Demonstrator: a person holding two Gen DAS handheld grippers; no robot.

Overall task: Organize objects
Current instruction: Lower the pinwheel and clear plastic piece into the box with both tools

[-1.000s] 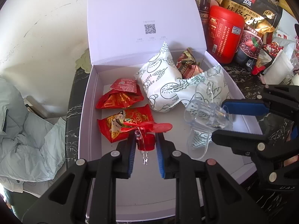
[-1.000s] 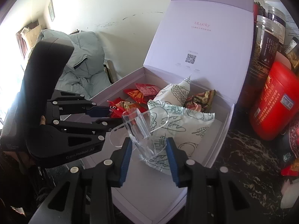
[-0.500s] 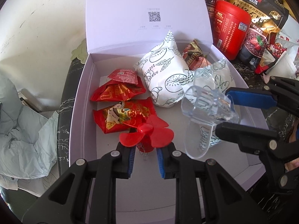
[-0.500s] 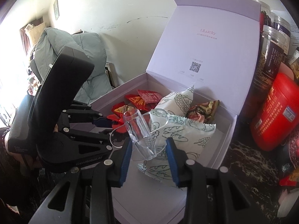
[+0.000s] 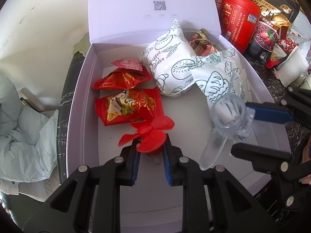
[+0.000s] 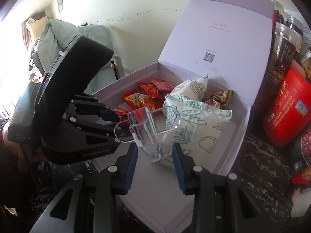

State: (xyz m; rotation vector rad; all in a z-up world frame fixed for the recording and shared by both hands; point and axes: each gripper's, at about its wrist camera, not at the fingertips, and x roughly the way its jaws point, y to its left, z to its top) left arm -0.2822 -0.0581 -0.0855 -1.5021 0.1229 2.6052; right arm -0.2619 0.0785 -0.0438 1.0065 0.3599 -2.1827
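Note:
An open lilac gift box (image 5: 81, 104) holds red snack packets (image 5: 128, 106), two white bread packs (image 5: 171, 66) and a brown candy (image 5: 200, 42). My left gripper (image 5: 150, 153) is shut on a small red propeller toy (image 5: 149, 134), held just above the box floor. My right gripper (image 6: 154, 155) is shut on a clear plastic piece (image 6: 144, 131) with thin blades, held above the box; it also shows at the right of the left wrist view (image 5: 227, 116). The box shows in the right wrist view (image 6: 239, 136) too.
A red canister (image 5: 241, 19), an oat bag (image 5: 272, 5) and snack packs crowd the dark marble counter right of the box. Dark jars (image 6: 283, 54) stand behind it. The box lid (image 5: 151, 9) stands upright. A grey-green cloth (image 5: 23, 132) lies left.
Both grippers have lifted and drawn back a little over the box. The red propeller has risen and turned in the left gripper. The clear piece has tilted more upright.

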